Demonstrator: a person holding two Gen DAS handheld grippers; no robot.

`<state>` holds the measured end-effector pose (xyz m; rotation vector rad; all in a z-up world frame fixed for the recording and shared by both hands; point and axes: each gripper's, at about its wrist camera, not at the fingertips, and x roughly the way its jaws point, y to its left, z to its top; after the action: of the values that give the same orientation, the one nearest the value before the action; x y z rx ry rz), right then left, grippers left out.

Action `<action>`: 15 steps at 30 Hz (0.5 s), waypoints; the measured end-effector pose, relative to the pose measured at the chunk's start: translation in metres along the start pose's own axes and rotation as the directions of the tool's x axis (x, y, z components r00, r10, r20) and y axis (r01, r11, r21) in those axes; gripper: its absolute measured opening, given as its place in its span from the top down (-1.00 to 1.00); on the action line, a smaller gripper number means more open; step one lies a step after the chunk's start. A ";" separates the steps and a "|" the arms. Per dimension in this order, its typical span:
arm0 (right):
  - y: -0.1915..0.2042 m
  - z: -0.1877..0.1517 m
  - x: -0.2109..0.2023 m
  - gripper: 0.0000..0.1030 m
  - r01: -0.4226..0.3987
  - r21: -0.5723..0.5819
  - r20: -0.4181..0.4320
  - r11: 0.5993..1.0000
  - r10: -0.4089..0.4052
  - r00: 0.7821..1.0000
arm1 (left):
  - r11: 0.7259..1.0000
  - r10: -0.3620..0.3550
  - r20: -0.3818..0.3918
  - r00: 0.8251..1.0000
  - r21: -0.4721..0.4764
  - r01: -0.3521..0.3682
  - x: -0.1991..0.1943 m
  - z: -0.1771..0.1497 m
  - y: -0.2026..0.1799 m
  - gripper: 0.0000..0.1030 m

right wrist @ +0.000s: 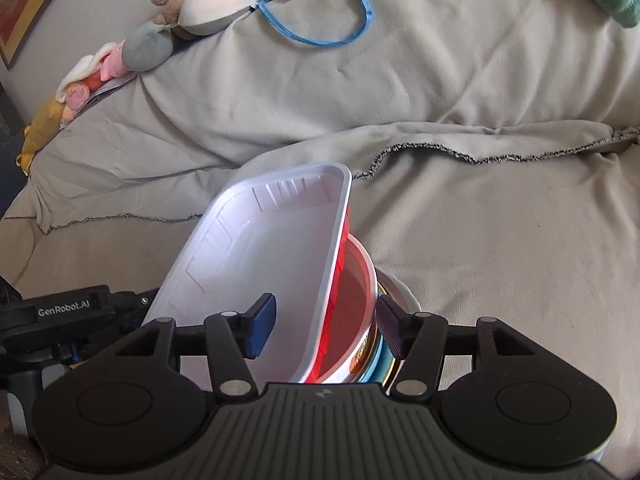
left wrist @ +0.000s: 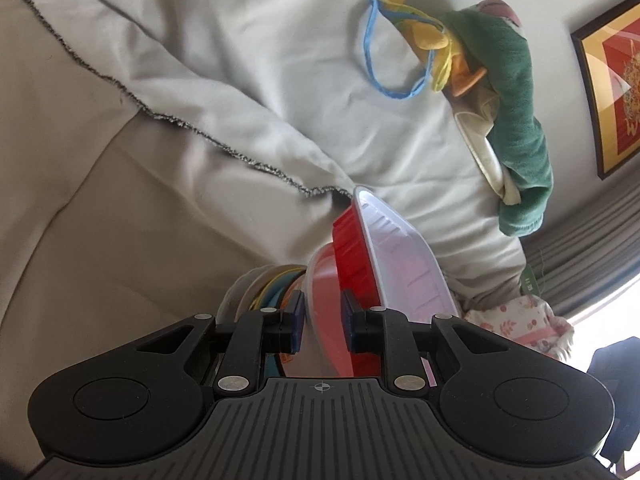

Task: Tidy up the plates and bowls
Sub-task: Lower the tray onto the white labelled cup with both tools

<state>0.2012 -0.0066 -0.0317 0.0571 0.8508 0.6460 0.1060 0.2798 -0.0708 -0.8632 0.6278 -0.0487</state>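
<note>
A red tray with a white inside (right wrist: 260, 256) stands tilted on edge in a round red bowl with a white rim (right wrist: 356, 300), which rests on a stack of coloured plates and bowls (right wrist: 384, 364) on the sofa. My left gripper (left wrist: 322, 322) is shut on the red bowl's rim (left wrist: 320, 292), with the red-and-white tray (left wrist: 384, 248) just beyond it. My right gripper (right wrist: 326, 322) is open, its jaws standing on either side of the tray's rim and the bowl's rim. The left gripper's body (right wrist: 68, 312) shows at the right wrist view's left.
A grey blanket (right wrist: 400, 92) covers the beige sofa (right wrist: 520, 240). Stuffed toys (right wrist: 188, 4) and a blue strap (right wrist: 332, 28) lie along the back. A green cloth (left wrist: 520, 120) and a framed picture (left wrist: 612, 80) show at the left view's right.
</note>
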 end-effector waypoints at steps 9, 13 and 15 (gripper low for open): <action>0.003 0.001 -0.016 -0.09 0.007 -0.039 0.065 0.999 -0.004 0.998 | 0.992 -0.121 0.107 0.987 0.047 0.117 -0.027 0.000 -0.017 0.56; 0.012 -0.001 -0.019 0.02 -0.028 -0.064 0.056 0.998 0.032 0.998 | 0.988 -0.122 0.056 0.991 0.099 0.116 -0.020 -0.004 -0.029 0.56; 0.019 -0.005 -0.020 0.06 -0.030 -0.091 0.051 0.995 0.035 0.998 | 0.989 -0.092 0.050 0.994 0.117 0.086 -0.019 -0.006 -0.031 0.56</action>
<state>0.1788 -0.0033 -0.0157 0.0066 0.7708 0.7101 0.0940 0.2601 -0.0418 -0.7788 0.5289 -0.1397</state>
